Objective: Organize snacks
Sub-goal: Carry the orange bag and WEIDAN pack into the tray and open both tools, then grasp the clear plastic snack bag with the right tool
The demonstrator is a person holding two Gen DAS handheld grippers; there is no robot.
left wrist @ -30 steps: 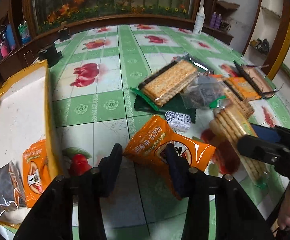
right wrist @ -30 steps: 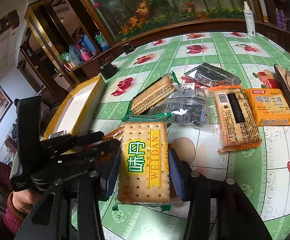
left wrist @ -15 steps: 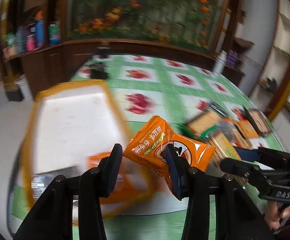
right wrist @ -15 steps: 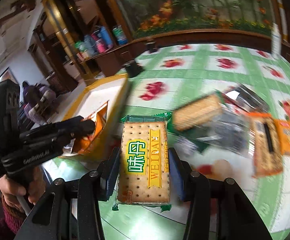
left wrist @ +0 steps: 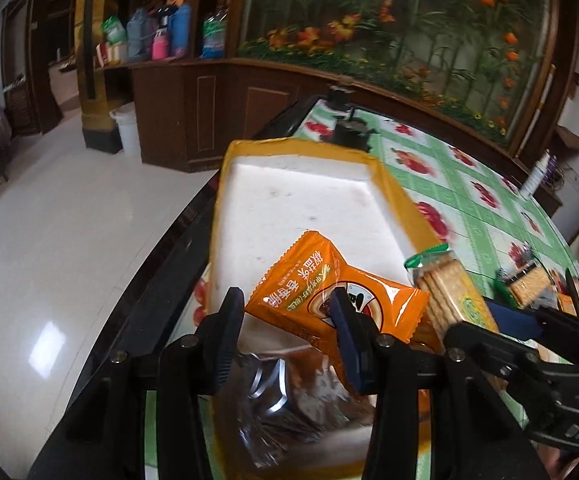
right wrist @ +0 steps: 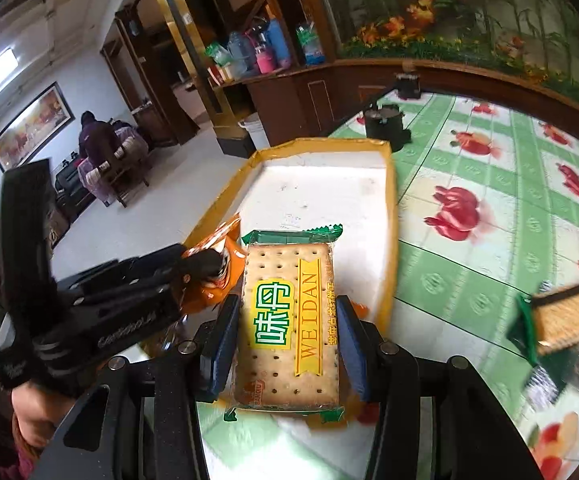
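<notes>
Both tools are loaded: the left tool (left wrist: 285,320) is clamped on an orange packet (left wrist: 329,292), and the right tool (right wrist: 285,344) is clamped on a cracker pack (right wrist: 289,328) marked WEIDAN. Each snack is held above the near end of the box (left wrist: 301,148), a yellow-rimmed tray with a white floor at the edge of the surface (right wrist: 489,184). Neither snack has been let go yet.

Inside the box, a foil packet (left wrist: 277,408) is seen below the left tool, with something orange beside it, so part of the sorting is judged done. Most of the white floor is bare.

Out on the surface more is left: a second cracker pack (right wrist: 569,316) with a green wrapper lies at the right, and a cluster of packets (left wrist: 537,284) is glimpsed far right in the left view. The job is judged well short of finished.

That cluster is small, crowded and partly covered by the right tool, so a count cannot be given. What lies directly under the cracker pack is hidden. The foil packet's label cannot be read, and its near edge is cut off by the tool body.
</notes>
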